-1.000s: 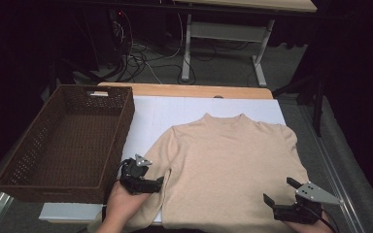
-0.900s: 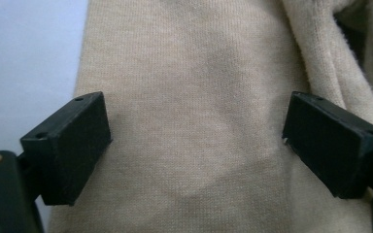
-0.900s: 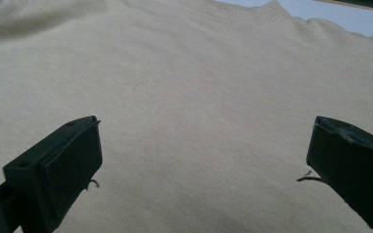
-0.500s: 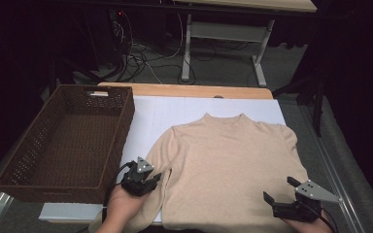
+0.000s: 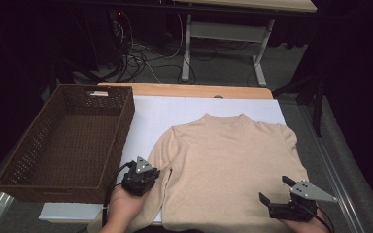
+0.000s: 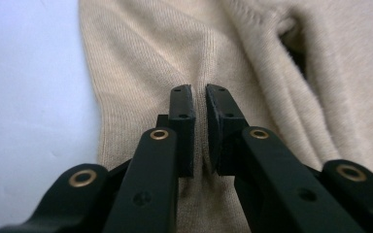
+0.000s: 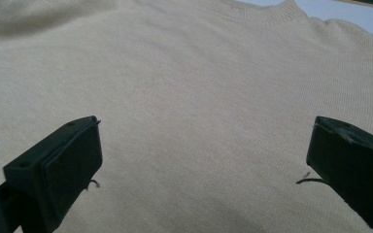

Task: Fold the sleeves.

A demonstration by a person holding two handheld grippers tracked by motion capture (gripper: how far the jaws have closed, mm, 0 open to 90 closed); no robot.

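Two tools are working the beige sweater (image 5: pixel 233 170) lying flat mid-frame on the counter (image 5: pixel 175 109): left tool (image 6: pixel 199 94), just closing, is pinching its lower-left sleeve (image 6: pixel 141 63); right tool (image 5: pixel 277 189) is hovering wide open, empty, lower right.

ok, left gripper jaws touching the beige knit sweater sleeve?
Touching. In the left gripper view, the left gripper has just closed its jaws, pinching a ridge of the beige knit sweater sleeve fabric between them.
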